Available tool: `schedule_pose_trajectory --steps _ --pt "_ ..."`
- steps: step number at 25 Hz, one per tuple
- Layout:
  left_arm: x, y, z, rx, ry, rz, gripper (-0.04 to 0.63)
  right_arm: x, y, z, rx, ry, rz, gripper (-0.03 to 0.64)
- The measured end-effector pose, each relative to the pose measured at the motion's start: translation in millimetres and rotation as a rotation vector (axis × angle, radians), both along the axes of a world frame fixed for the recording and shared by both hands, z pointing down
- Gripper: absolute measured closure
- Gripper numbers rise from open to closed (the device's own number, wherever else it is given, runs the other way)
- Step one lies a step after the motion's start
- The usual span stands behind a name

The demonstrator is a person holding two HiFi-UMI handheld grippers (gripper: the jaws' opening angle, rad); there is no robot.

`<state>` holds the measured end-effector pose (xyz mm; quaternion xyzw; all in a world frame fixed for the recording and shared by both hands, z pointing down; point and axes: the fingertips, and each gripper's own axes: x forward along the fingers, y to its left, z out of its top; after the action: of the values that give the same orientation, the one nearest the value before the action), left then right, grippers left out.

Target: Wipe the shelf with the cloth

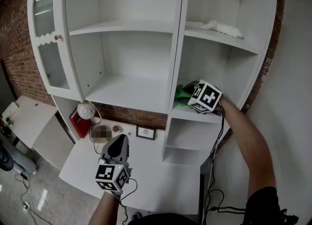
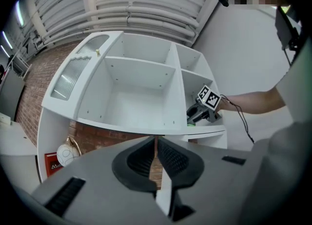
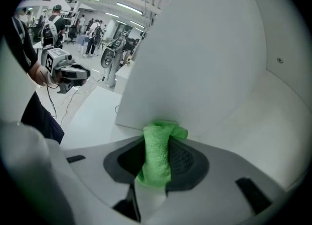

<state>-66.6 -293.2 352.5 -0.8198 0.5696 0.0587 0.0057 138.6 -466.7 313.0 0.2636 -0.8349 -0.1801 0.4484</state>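
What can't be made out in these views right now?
- Head view: where the green cloth meets the shelf, hidden behind the right gripper.
- Right gripper view: the shelf under the cloth, covered by the gripper's own body.
- Head view: what the framed picture on the desk shows, too small.

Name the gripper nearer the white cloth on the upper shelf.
Right: the right gripper sits one shelf below the white cloth; the left gripper hovers low over the desk.
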Motion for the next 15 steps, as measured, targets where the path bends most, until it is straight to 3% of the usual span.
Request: schedule_pose_trajectory --steps 9,13,15 --pt "48 -12 2 -0.004 0.022 0.13 0.577 -6 59 0 -0.025 -0.011 -0.078 0.502" --pt "55 -13 4 -0.005 0.01 0.147 0.577 -3 78 -5 0.013 0.038 -0.145 0.497" --pt "53 -14 4 -0.005 0.008 0.142 0.577 8 71 -17 0.057 0.051 -0.119 0.495"
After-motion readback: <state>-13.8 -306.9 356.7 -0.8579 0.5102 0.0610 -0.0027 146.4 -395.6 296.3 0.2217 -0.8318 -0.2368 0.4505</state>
